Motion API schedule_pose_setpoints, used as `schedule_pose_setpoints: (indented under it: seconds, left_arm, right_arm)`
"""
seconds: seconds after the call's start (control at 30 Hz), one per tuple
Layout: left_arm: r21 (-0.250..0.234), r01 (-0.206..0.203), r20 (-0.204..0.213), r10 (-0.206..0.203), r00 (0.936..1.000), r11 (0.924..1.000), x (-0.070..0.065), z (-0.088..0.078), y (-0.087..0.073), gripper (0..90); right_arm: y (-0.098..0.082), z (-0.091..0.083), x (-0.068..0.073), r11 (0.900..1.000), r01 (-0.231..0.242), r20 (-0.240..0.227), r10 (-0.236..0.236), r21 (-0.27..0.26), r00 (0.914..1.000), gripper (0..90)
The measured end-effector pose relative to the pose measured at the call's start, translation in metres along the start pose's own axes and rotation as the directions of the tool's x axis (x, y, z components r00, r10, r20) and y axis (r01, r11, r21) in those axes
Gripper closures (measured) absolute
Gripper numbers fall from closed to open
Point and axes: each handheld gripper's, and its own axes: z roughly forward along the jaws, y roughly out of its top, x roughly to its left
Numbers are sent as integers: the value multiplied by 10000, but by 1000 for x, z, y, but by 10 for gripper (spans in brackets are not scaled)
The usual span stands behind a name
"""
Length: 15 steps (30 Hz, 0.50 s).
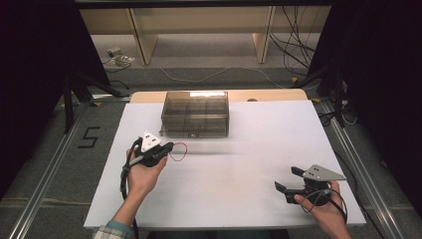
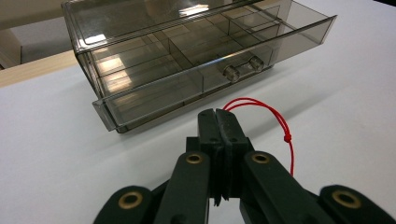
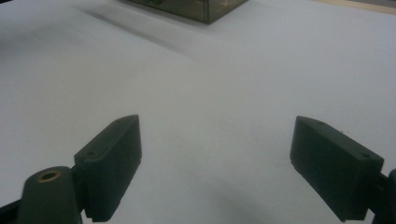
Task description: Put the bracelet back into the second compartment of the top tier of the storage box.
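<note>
We hold a thin red cord loop [image 2: 275, 119], tied off with a small knot, pinched between the fully closed jaws of our left tool [image 2: 218, 122]; it arcs out to the side of the jaws and hangs just above the white surface [image 1: 234, 174], right in front of the smoky clear plastic drawer box [image 1: 195, 113]. The box drawer [image 2: 187, 70] stands partly pulled out, divided into rectangular compartments, with two small round clear knobs [image 2: 243, 69] on its front. Our right tool [image 1: 293, 180] rests well apart near the front right of the surface, jaws spread wide and holding nothing. We judge the risks from here as these: the cord is limp and slippery-looking, so a slight easing of the grip could let it slide out and drop short of a compartment; the loop could snag on a knob or on the drawer's front lip as we carry it over; and the light, glossy box may skid on the smooth matt sheet if we nudge it, since the other tool is not steadying it.
</note>
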Motion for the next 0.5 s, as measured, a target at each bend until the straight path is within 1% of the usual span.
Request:
schedule_pose_setpoints:
  seconds: [0.5]
  left_arm:
    - [-114,-80,30,81,10000,9999,-3,0,7,898]
  right_arm:
    - [0,0,-1,10000,-24,22,24,-42,10000,173]
